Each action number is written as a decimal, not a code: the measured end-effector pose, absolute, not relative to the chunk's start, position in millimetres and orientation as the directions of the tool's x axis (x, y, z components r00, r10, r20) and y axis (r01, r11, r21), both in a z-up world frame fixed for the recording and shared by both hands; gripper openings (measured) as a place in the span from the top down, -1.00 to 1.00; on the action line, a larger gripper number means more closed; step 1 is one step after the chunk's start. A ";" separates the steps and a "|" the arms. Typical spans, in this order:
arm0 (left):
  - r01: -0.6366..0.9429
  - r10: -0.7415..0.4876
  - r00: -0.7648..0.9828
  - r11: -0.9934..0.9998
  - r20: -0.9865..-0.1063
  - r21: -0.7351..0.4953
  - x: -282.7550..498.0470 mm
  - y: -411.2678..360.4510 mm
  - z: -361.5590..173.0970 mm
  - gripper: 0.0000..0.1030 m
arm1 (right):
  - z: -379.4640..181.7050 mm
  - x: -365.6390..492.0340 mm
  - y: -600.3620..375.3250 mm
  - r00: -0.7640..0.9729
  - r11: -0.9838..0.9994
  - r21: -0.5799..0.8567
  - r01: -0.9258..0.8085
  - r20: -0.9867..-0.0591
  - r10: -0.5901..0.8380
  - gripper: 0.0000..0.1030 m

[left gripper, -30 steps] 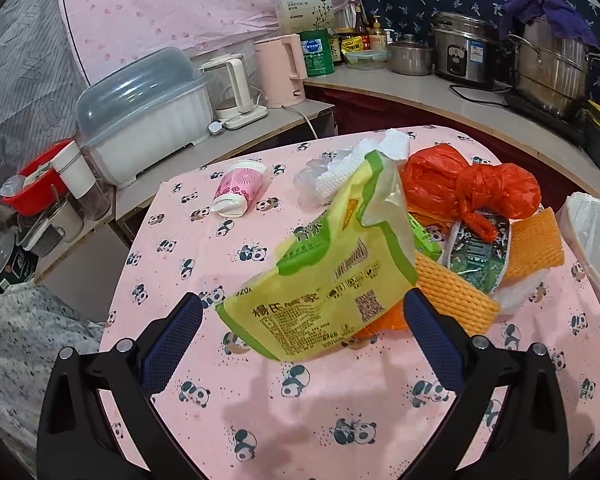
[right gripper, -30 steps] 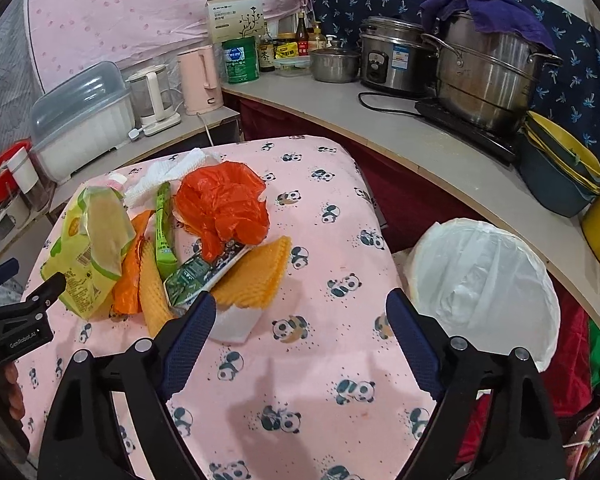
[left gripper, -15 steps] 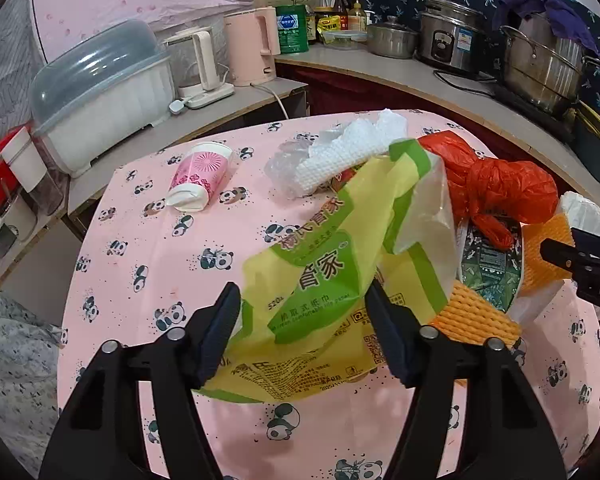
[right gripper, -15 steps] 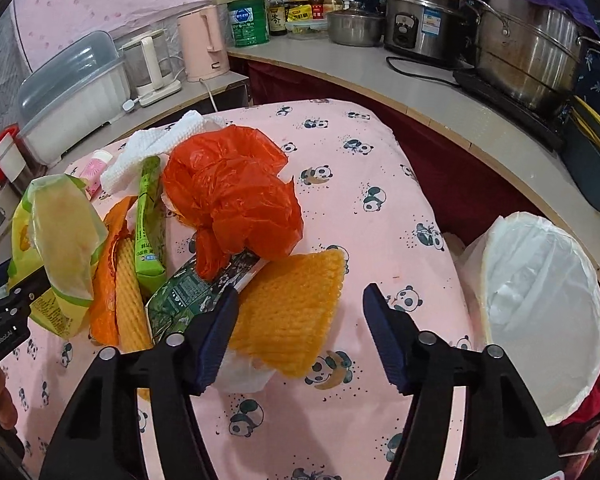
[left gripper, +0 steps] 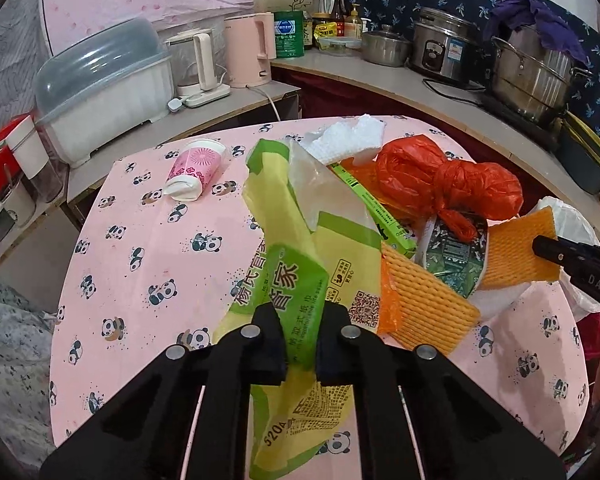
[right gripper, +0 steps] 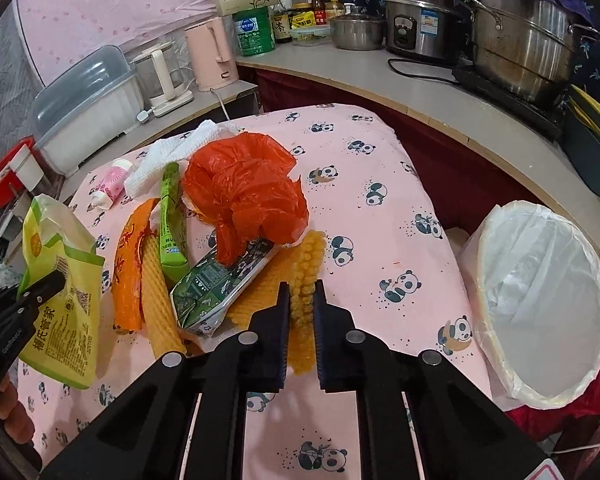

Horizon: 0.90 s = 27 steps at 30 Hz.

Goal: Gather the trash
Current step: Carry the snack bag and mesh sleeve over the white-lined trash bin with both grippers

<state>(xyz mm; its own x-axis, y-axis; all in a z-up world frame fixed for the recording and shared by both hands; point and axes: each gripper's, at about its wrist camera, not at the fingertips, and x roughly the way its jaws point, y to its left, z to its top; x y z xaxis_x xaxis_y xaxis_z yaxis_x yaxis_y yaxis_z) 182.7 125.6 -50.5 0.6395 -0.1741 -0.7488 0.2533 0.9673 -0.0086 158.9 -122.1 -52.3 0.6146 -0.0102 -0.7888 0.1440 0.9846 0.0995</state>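
Pinching yellow-green bag (left gripper: 300,280) w/ left hand-held gripper (left gripper: 301,350), right closing on foam net (right gripper: 305,280).

The table (right gripper: 384,216) is bare on its right half, giving open passage from the trash pile (right gripper: 236,216) to the lined bin (right gripper: 540,300) just beside the table edge. The bin mouth is unobstructed. On the left, bare cloth surrounds a fallen pink cup (left gripper: 194,170). Counters (right gripper: 452,100) crowded with pots (right gripper: 524,36) and kettles (right gripper: 212,58) block the far side.

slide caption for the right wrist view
Right claw closing on yellow foam net beside lined bin.
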 end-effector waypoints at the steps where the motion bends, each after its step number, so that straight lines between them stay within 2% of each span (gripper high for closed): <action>1: 0.254 -0.179 0.642 0.967 -0.745 -0.013 178.8 125.3 -47.2 0.85 | -47.8 155.1 -123.5 0.623 0.984 0.098 0.148 -0.782 -0.016 0.80; 15: 0.302 -0.253 0.681 0.952 -0.687 -0.051 126.8 88.5 3.9 0.85 | 14.9 94.9 -172.0 0.725 0.962 0.115 0.249 -0.680 -0.106 0.80; 27: 0.472 -0.389 0.647 0.880 -0.656 -0.057 97.0 -10.5 31.6 0.85 | 35.1 35.7 -243.8 0.738 0.907 0.135 0.399 -0.634 -0.230 0.80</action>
